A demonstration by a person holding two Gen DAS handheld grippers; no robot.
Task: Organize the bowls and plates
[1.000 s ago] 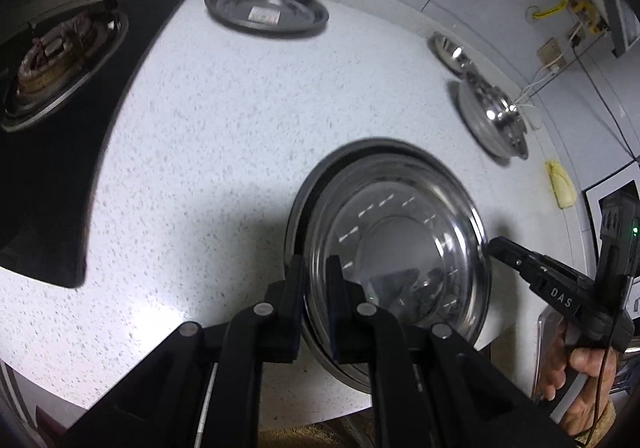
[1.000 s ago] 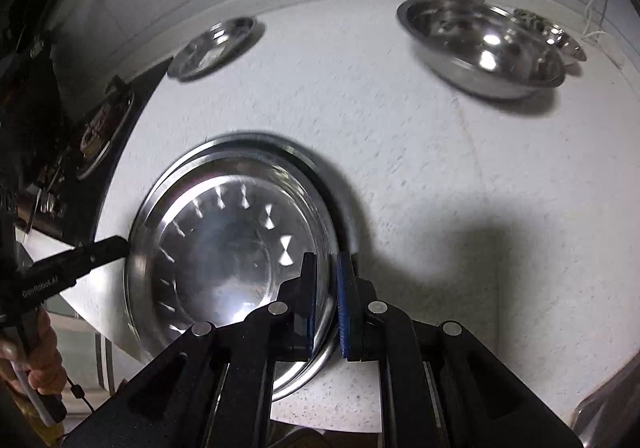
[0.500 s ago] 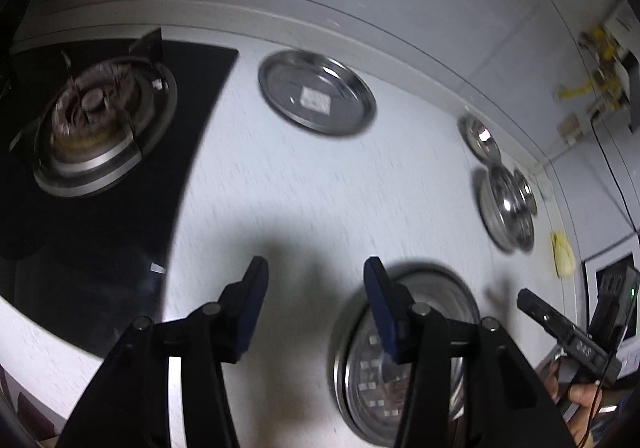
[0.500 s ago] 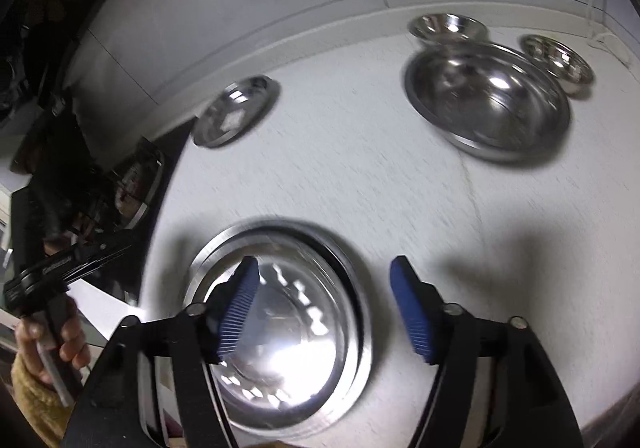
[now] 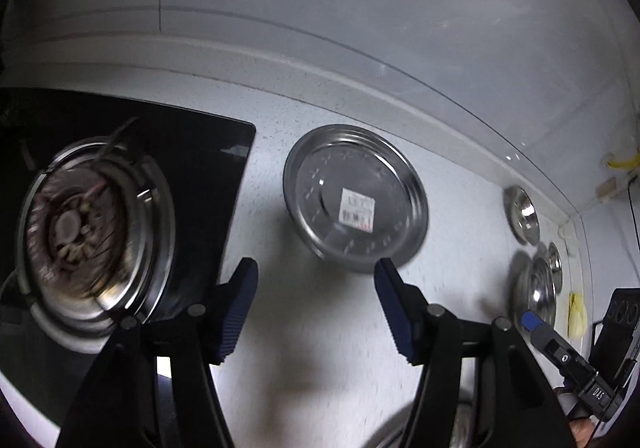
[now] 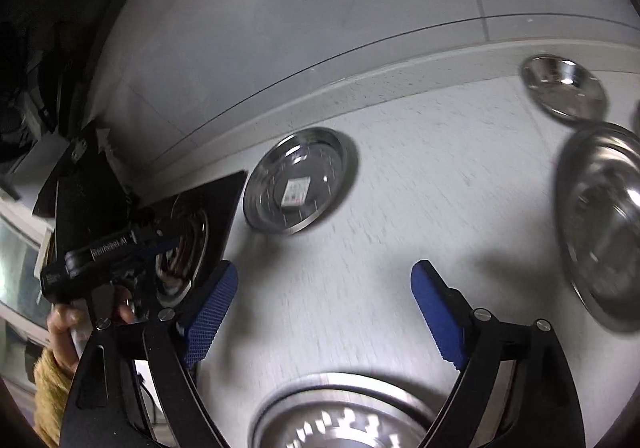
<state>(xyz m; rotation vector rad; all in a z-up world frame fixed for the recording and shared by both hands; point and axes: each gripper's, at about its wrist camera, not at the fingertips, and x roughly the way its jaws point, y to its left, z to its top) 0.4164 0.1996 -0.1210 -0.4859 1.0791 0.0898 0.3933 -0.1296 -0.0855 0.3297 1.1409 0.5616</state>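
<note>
Looks like the big plate stack (image 6: 340,420) is set down just below both hand-held grippers. Left hand-held gripper (image 5: 314,312) and right hand-held gripper (image 6: 324,312) have just been opening, nothing between the jaws. Next grab is probably the stickered plate (image 5: 356,200) ahead on the surface (image 5: 320,348), which needs a rim pinch. Sticker's unreadable; the right one's body says "DAS".

The left tongs (image 5: 316,272) have just been opening and stand wide apart with nothing between them, over the speckled bench (image 5: 328,348). Just beyond lies a steel plate (image 5: 356,200) bearing a white label. A gas burner (image 5: 92,232) sits at the left. Steel bowls (image 5: 538,288) cluster far right, near the right tongs (image 5: 532,322).
</note>
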